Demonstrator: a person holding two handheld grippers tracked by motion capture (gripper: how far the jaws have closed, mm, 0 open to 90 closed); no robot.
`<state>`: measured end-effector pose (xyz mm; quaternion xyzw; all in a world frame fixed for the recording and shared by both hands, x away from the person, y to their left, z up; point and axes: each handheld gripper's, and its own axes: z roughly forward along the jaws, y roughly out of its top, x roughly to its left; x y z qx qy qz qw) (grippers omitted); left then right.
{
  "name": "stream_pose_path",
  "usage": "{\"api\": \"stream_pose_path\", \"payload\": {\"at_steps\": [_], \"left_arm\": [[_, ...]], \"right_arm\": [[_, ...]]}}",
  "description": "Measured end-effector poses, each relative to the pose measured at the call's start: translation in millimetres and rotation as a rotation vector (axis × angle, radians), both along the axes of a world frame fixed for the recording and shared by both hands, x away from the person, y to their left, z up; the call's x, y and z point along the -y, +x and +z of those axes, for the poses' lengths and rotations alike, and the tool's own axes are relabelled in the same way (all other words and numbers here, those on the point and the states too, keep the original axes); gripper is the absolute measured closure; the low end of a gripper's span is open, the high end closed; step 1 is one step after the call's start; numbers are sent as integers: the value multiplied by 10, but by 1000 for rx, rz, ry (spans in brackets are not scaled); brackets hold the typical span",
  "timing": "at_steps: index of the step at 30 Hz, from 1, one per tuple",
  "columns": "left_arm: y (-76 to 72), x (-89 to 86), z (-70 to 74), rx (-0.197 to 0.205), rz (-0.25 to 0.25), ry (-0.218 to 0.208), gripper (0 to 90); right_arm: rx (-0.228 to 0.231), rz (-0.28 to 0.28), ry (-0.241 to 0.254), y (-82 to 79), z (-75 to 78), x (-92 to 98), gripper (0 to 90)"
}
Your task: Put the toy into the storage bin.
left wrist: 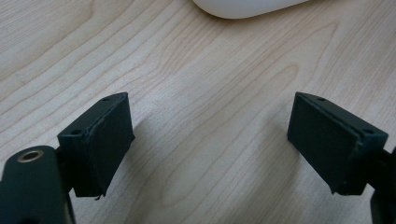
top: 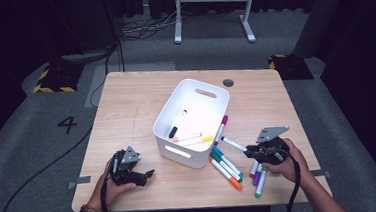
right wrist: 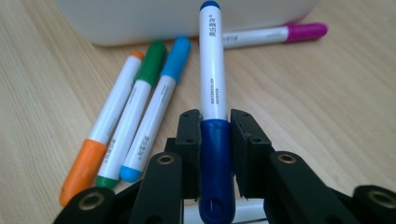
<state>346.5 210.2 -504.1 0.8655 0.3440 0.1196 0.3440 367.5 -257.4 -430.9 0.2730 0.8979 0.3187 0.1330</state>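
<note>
The right hand-held gripper (right wrist: 215, 135) clamped a dark-blue marker (right wrist: 212, 84) by its cap end, lifted just right of the white bin (top: 192, 120). Light, stiff and smooth, it could pivot; mid-barrel seemed safer. The left hand-held gripper (left wrist: 210, 140) stood open over bare table (left wrist: 210, 84). The high view showed three markers inside the bin.

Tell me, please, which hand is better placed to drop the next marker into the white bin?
Right: its tool already clamps the dark blue marker beside the white bin; the left tool is open and holds nothing.
</note>
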Motion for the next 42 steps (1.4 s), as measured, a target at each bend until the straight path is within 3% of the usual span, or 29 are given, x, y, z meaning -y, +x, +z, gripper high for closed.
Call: {"api": "stream_pose_path", "payload": {"at_steps": [12,21,32,42], "left_arm": [[0,0,0,0,0,0,144],[0,0,0,0,0,0,144],[1,0,0,0,0,0,144],[1,-1,-1,0,-1,0,144]], "right_arm": [[100,-26,115,42,503,176,748],[150,-2,148,83,786,138,748],[157,44,180,192,1016,-129,748],[144,97,152,323,1076,-508,748]]}}
